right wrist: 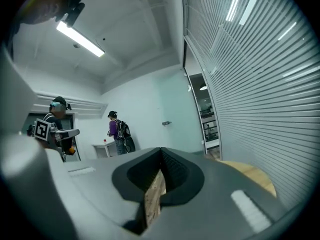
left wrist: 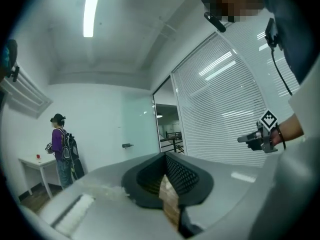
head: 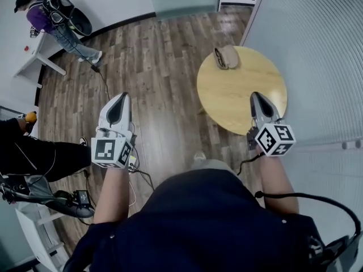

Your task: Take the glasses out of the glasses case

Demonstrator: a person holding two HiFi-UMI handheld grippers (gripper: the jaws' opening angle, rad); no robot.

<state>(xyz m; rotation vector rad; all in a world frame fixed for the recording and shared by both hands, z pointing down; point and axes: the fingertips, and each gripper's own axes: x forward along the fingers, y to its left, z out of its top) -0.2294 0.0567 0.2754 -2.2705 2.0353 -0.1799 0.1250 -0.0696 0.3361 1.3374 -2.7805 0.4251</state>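
A tan glasses case [head: 227, 56] lies closed at the far edge of a round wooden table [head: 227, 103]. My right gripper [head: 256, 96] hovers over the table's near right part, well short of the case, jaws shut with nothing between them. My left gripper [head: 121, 98] is held over the wood floor to the left of the table, its jaws also together and empty. In the right gripper view the shut jaws meet at a thin slit, and the right gripper [right wrist: 161, 153] has the table's edge [right wrist: 252, 176] showing at its right. The left gripper [left wrist: 165, 157] faces a white wall.
A wall of blinds [head: 317, 50] runs close along the table's right side. A person in purple [head: 54, 17] stands by a white desk [head: 34, 58] at the far left. Another person in black [head: 39, 154] and cabled gear [head: 68, 203] are at the near left.
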